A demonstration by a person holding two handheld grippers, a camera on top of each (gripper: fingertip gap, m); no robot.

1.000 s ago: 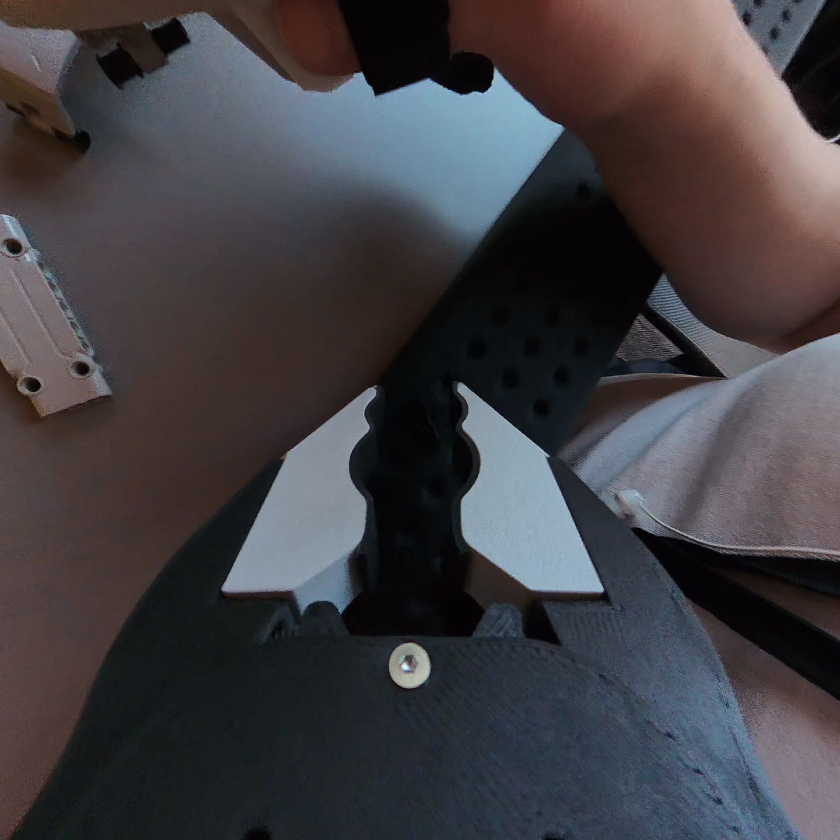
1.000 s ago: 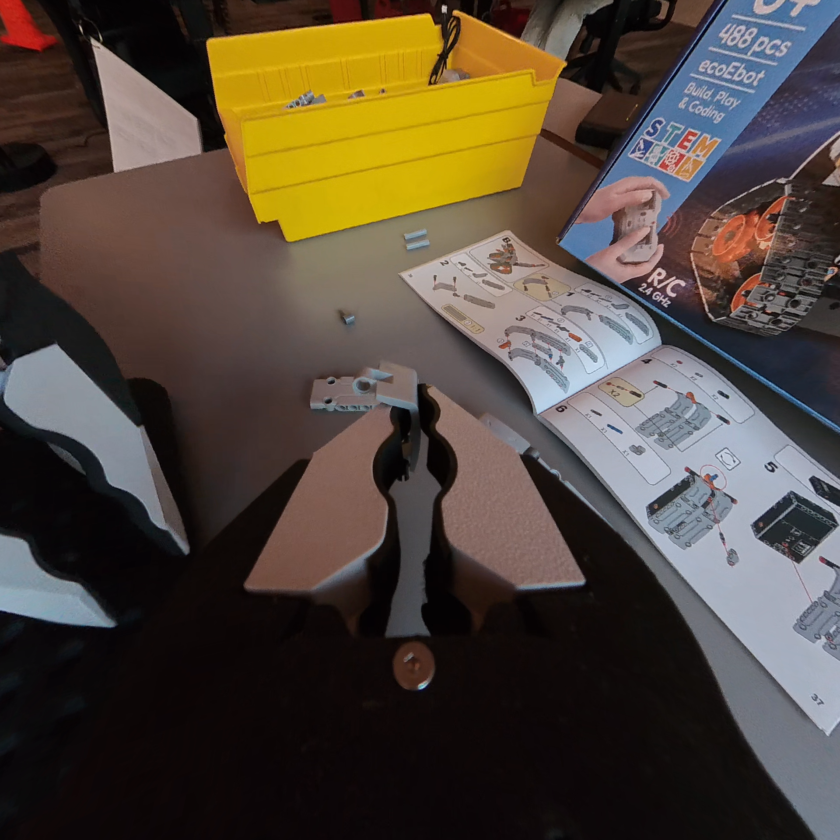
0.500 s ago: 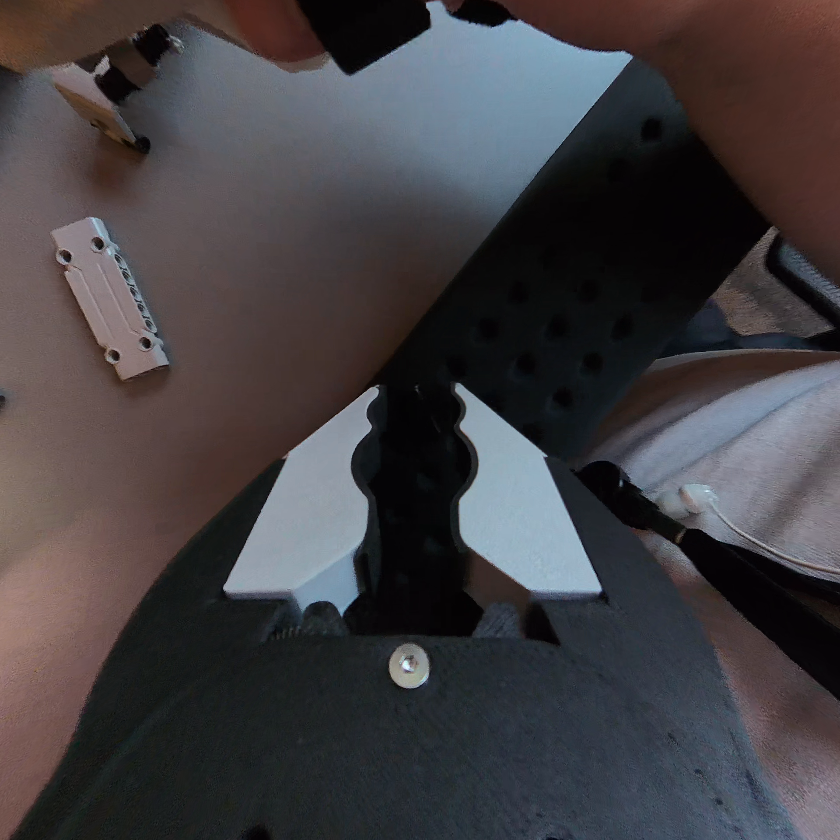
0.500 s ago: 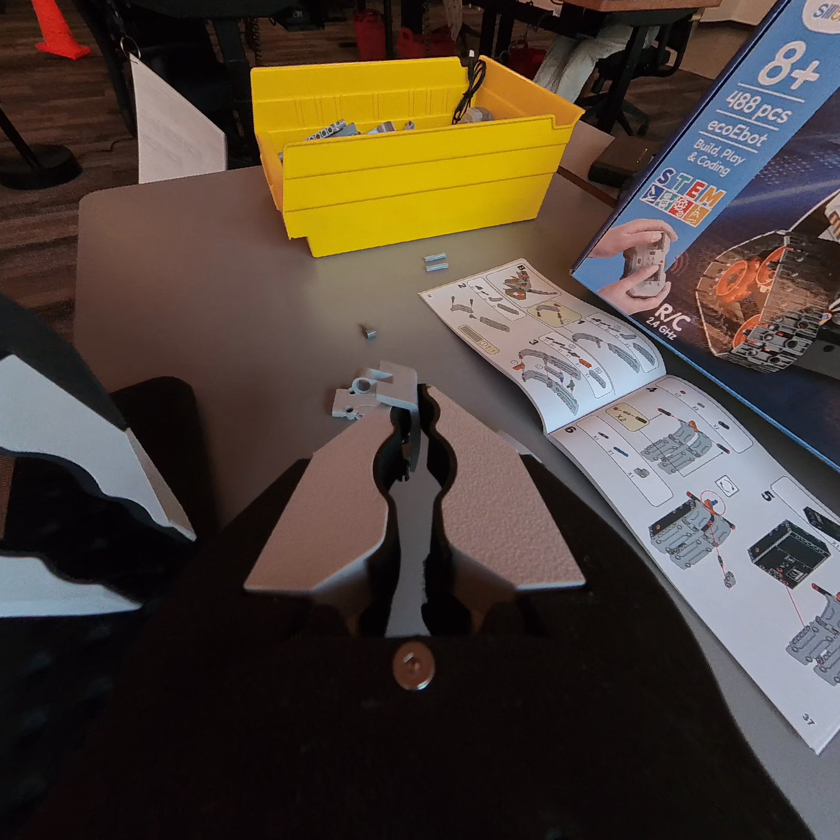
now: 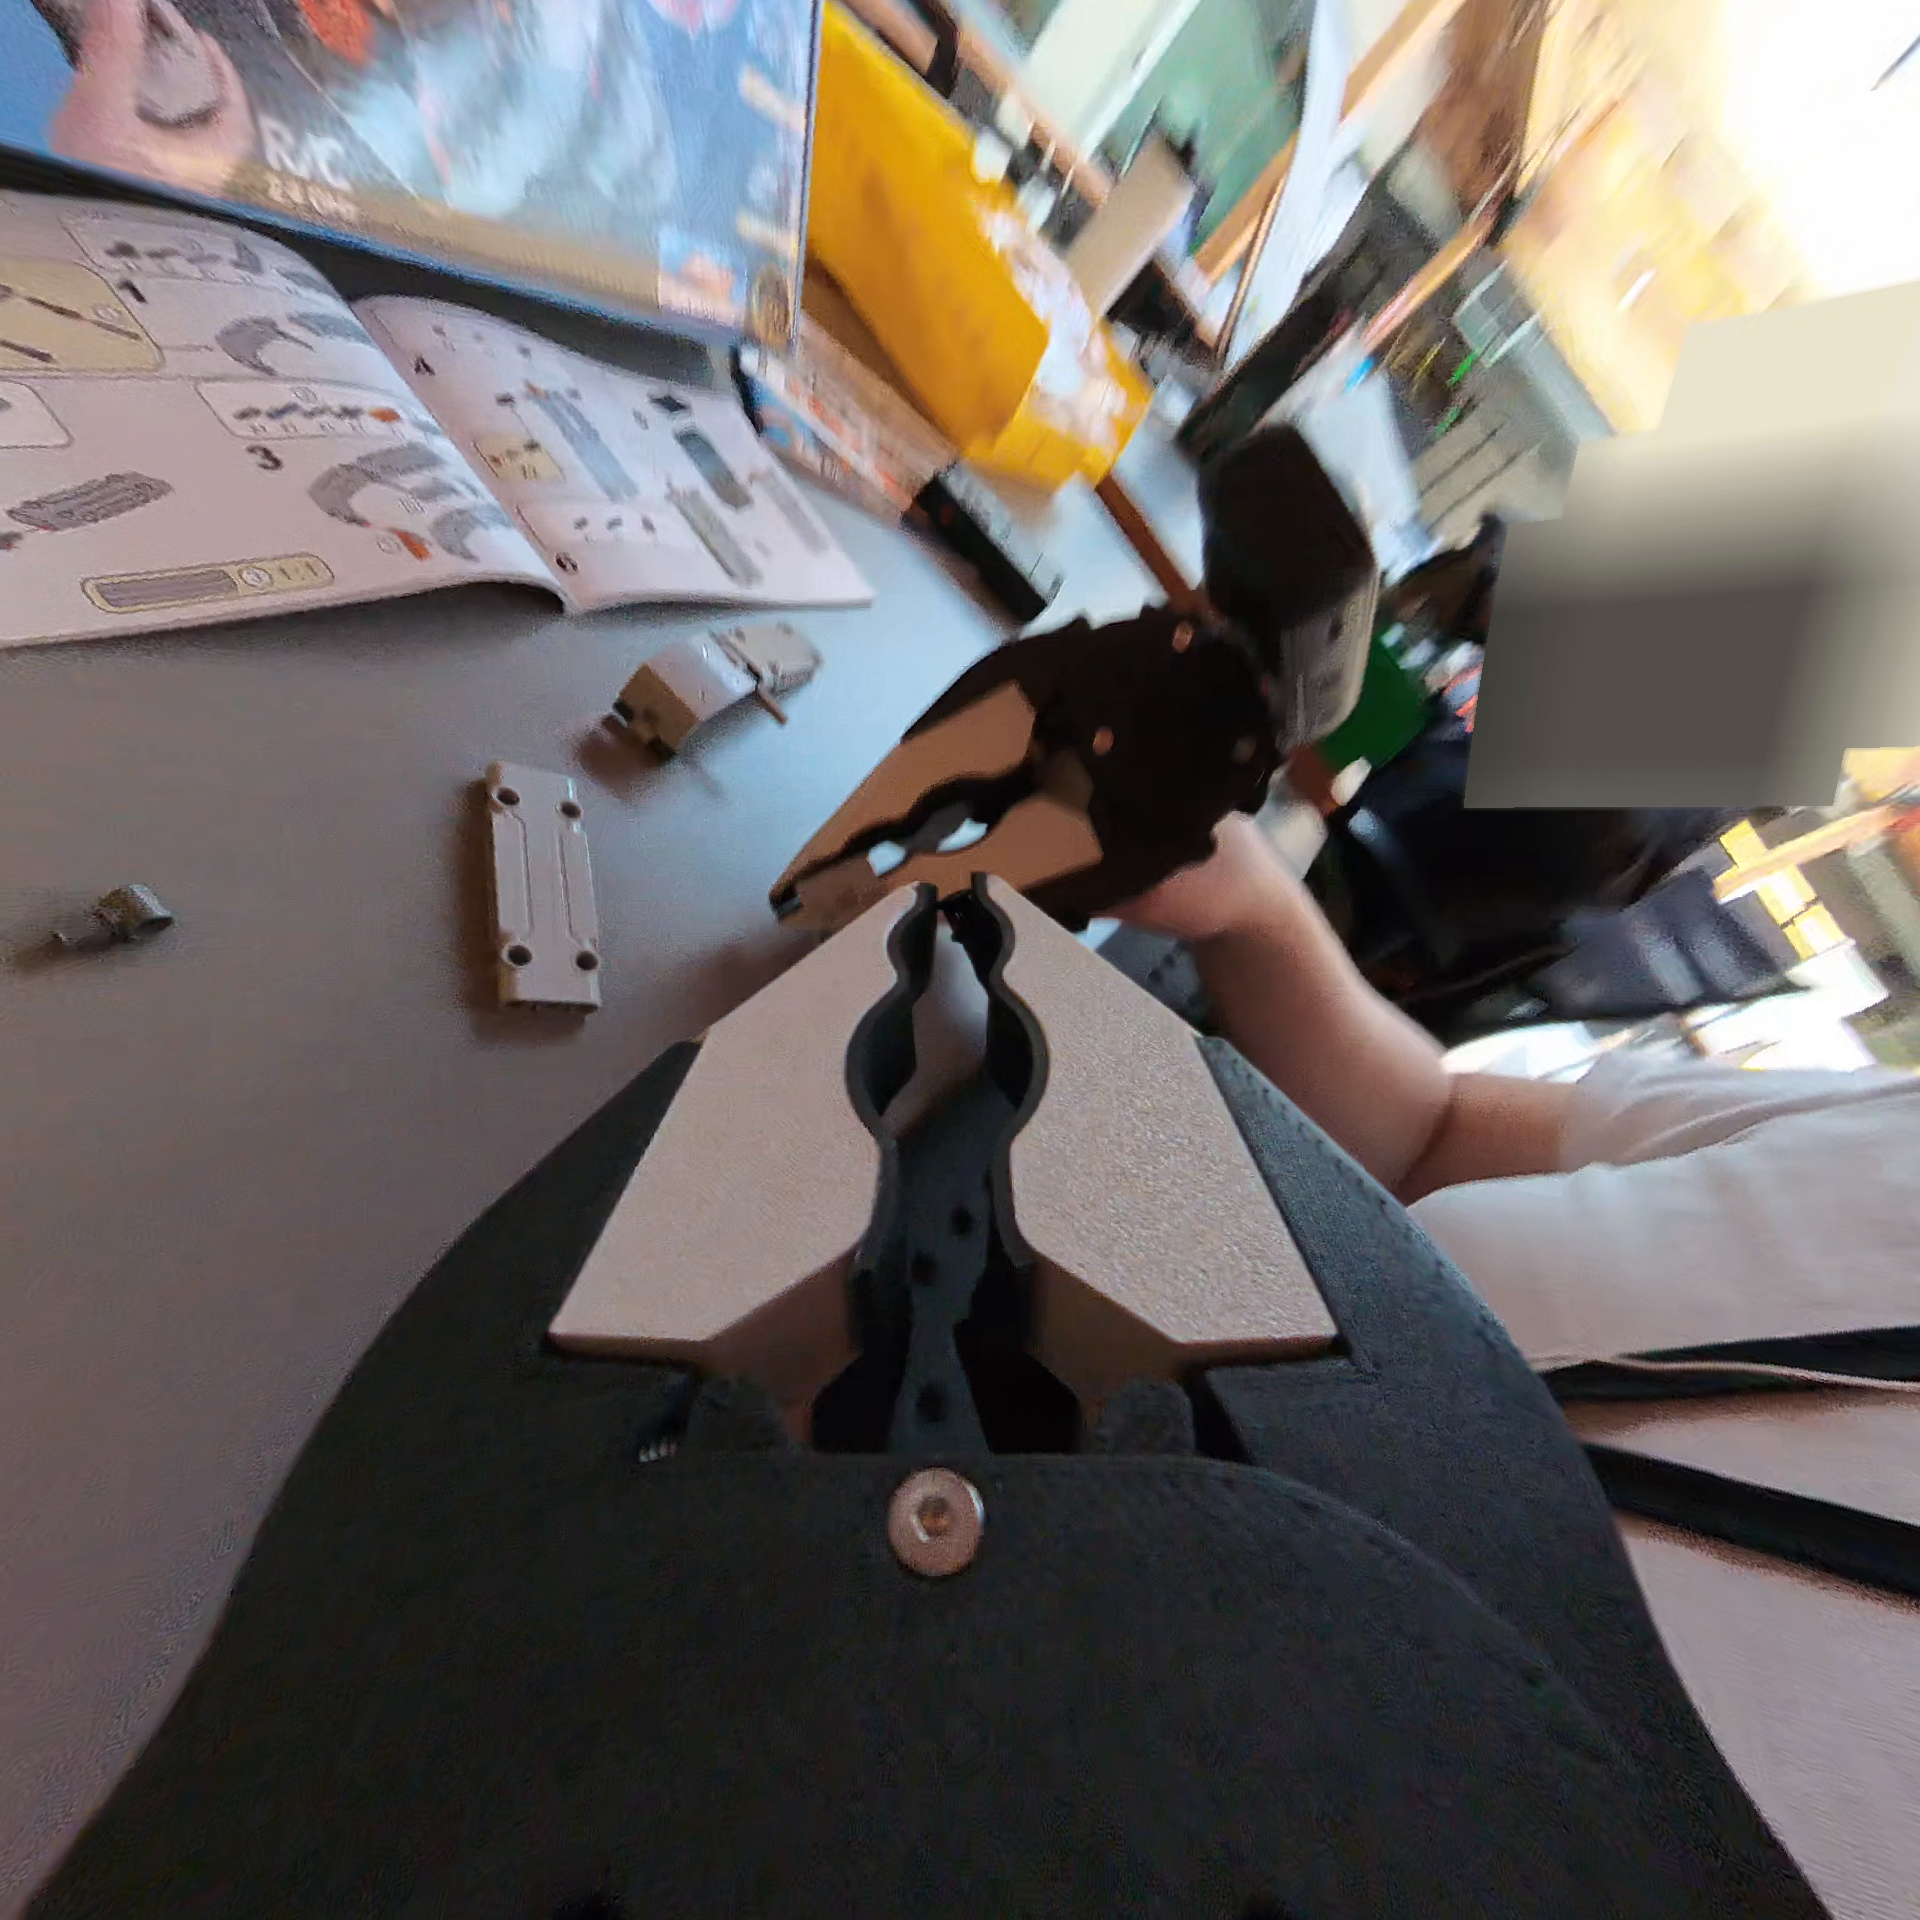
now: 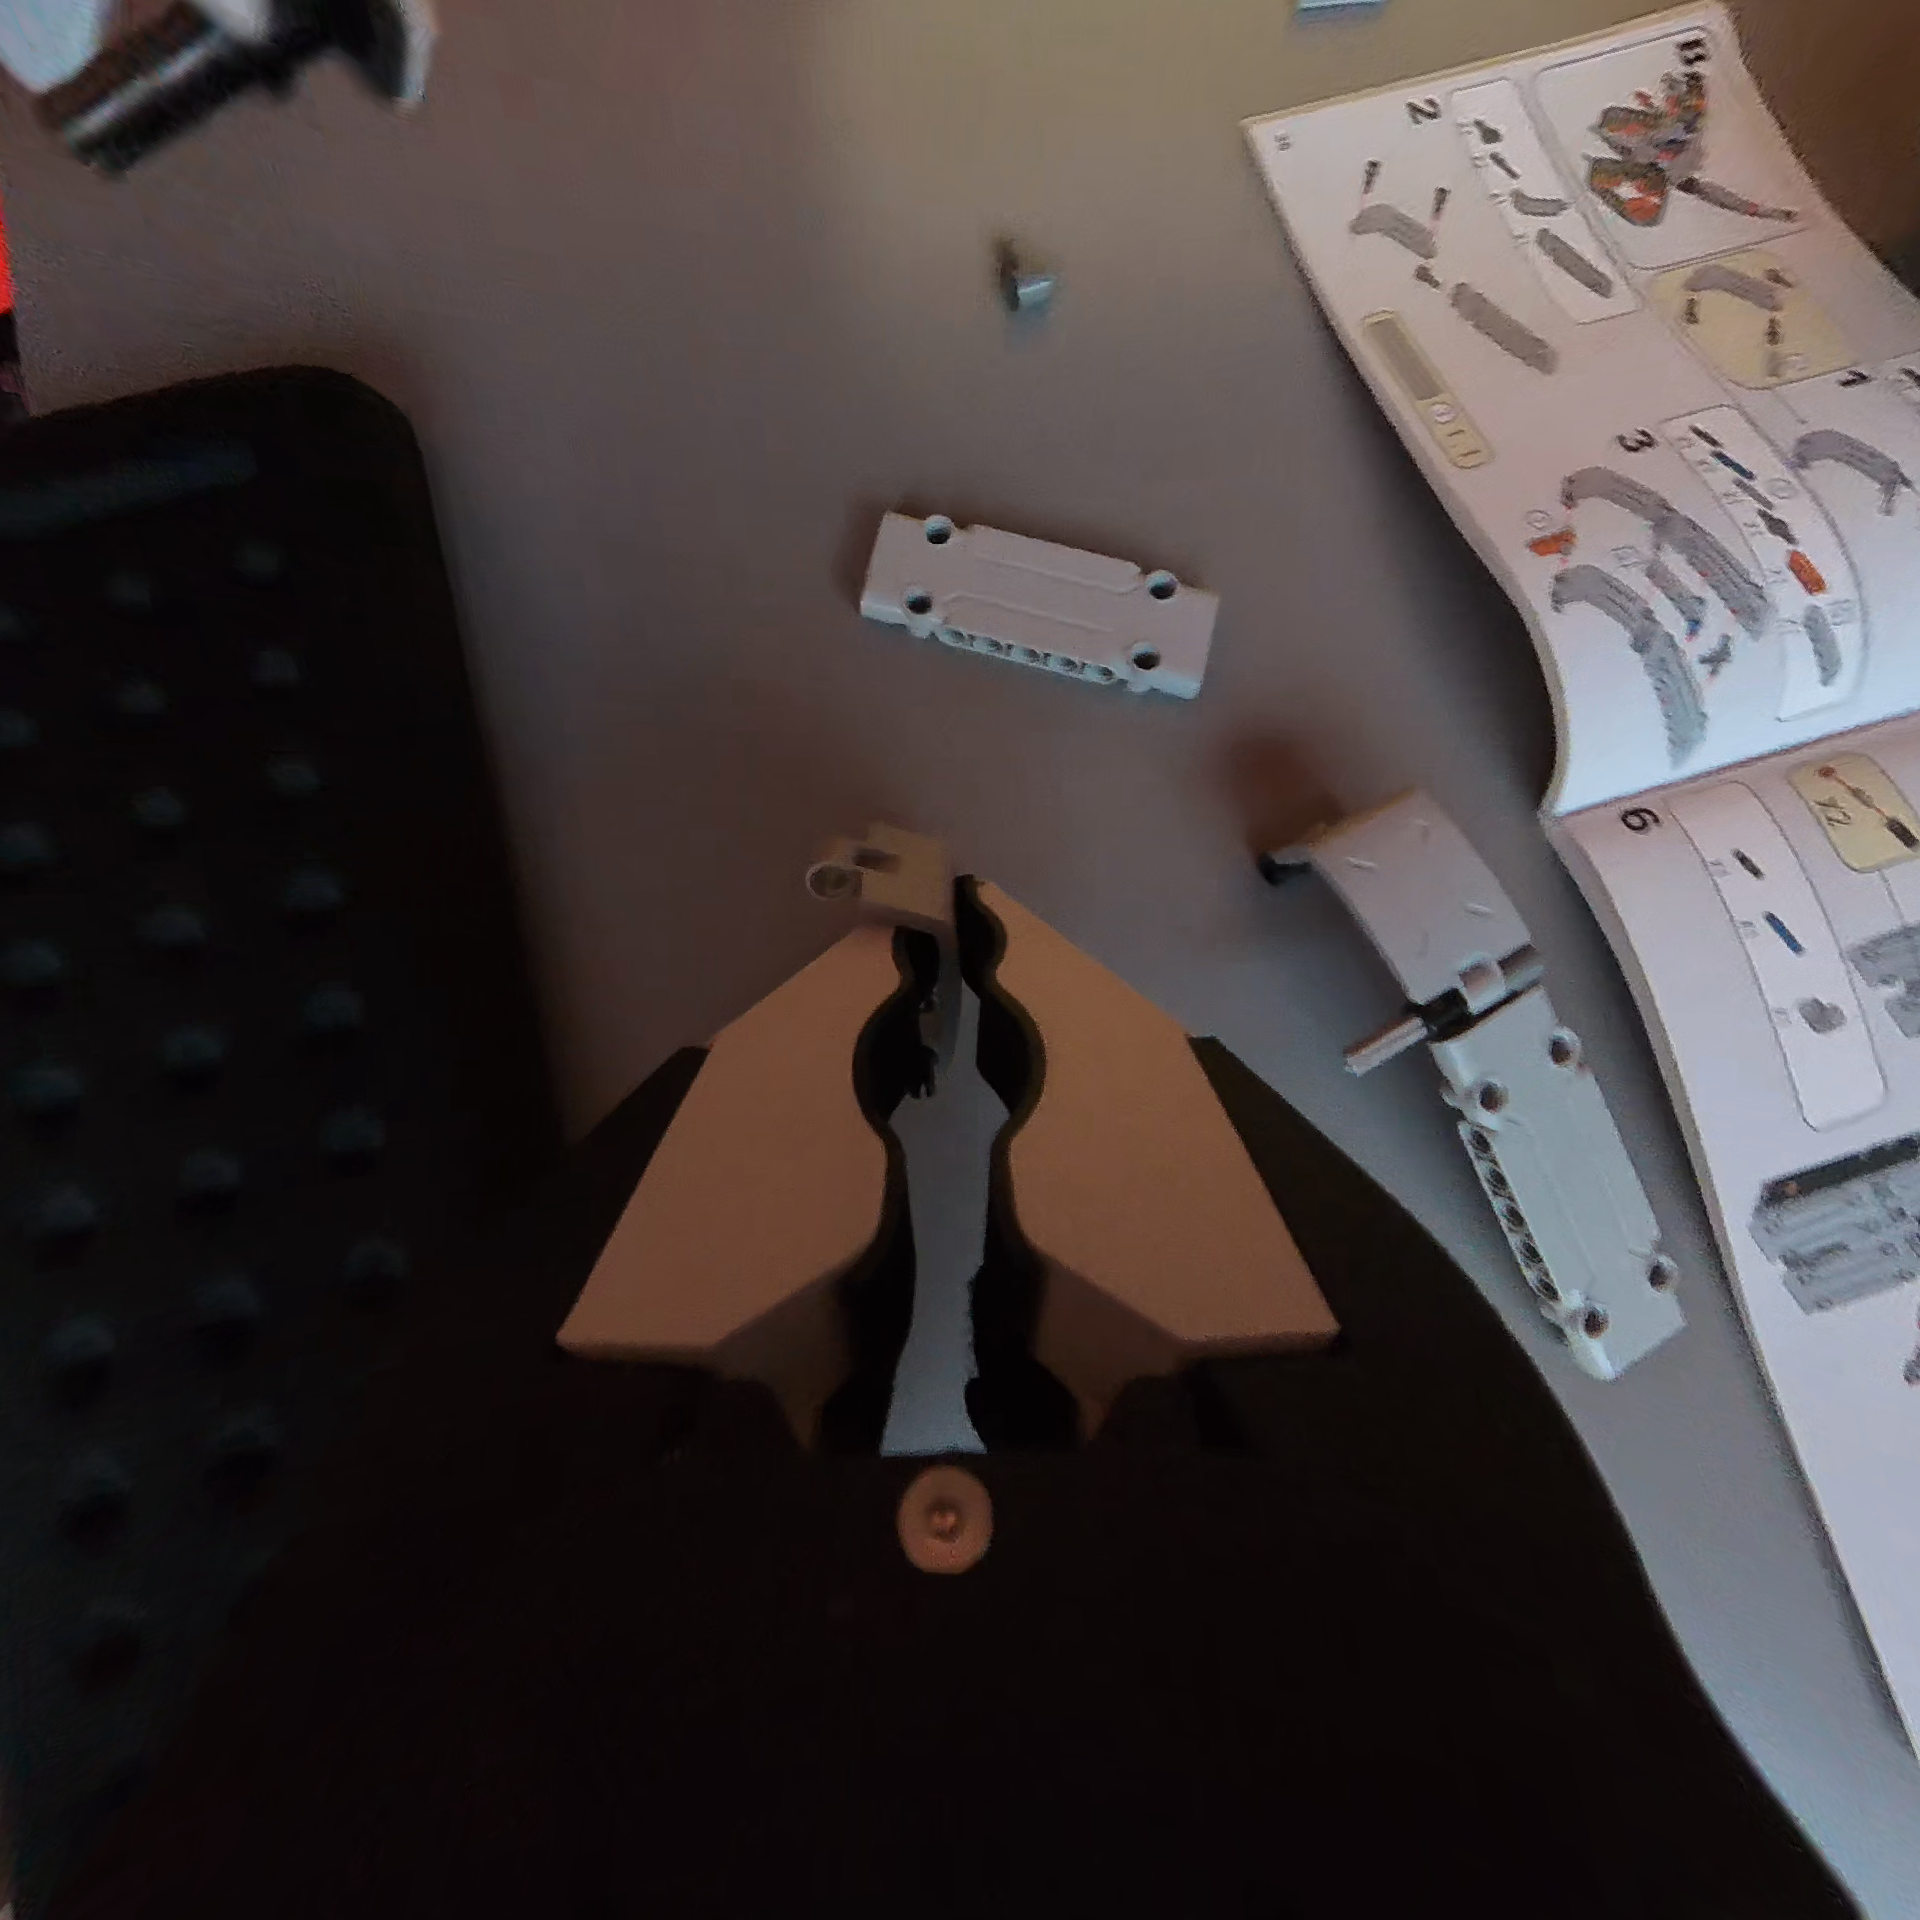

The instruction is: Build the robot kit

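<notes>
My right gripper [image 6: 956, 894] is shut on a small grey connector piece [image 6: 883, 862], which sticks out to the left of the fingertips above the table. A flat grey panel with corner holes [image 6: 1039, 608] lies just beyond it. A curved grey panel assembly with an axle [image 6: 1455, 1060] lies to the right. My left gripper [image 5: 951, 888] has its jaws nearly together with nothing clearly between them. Something dark and perforated shows through the gap. The right gripper [image 5: 800, 894] shows just ahead of it, held by a hand. The flat panel [image 5: 540, 894] lies to the left.
An open instruction booklet [image 6: 1662, 520] lies on the grey table at the right and also shows in the left wrist view [image 5: 312, 447]. A blue kit box [image 5: 468, 125] and a yellow bin [image 5: 935, 260] stand behind. A tiny grey part [image 6: 1023, 281] lies far off. The left gripper's black perforated body [image 6: 208, 831] fills the left. The gap from one gripper's tips to the other's is roughly 12 centimeters.
The left view swung up fast from the table and arm to the booklet, box and right gripper, and its jaws narrowed. The right gripper tipped down toward the table, still holding its piece.
</notes>
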